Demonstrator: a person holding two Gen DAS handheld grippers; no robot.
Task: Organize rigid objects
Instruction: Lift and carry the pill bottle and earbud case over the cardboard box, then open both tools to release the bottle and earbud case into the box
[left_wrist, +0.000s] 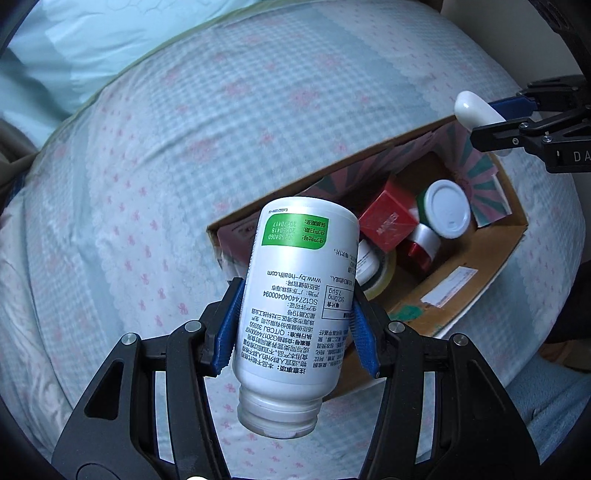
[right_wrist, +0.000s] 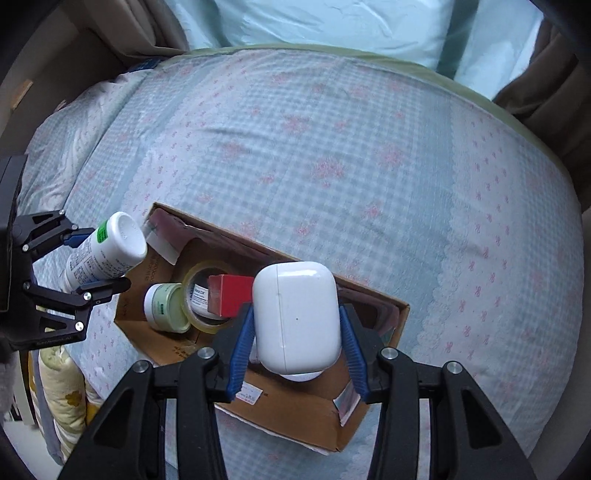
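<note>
Left gripper (left_wrist: 295, 325): blue ribbed pads clamped on the sides of a tall white plastic supplement bottle with a green label patch (left_wrist: 299, 288), held base-forward with its cap toward the camera, above the near corner of the box.
Right gripper (right_wrist: 297, 343): blue pads closed against the flanks of a glossy white rounded earbud charging case (right_wrist: 297, 317), held over the box's right half.
Box: open brown cardboard carton (right_wrist: 291, 413) lying on the bed, flaps up; in the right wrist view it spreads from 9 to 4 o'clock under the case.
Contents: red square cardboard box (right_wrist: 232, 295) at 10 o'clock of the case, leaning on a clear tape roll (right_wrist: 207, 291); a small pale green-labelled white jar (right_wrist: 164, 308) just beside the roll at 9 o'clock; in the left wrist view a round white lid (left_wrist: 447, 214) and a red-and-white small container (left_wrist: 423, 243) sit at 2 o'clock of the bottle.
In the way: the red box and tape roll crowd the floor directly beneath the bottle's near side.
Surface: pale blue checked quilt with pink bow print (right_wrist: 332, 147), softly wrinkled.
Room: light blue pillow (right_wrist: 332, 26) at 12 o'clock; brown curtain folds (right_wrist: 543, 74) at 2 o'clock.
</note>
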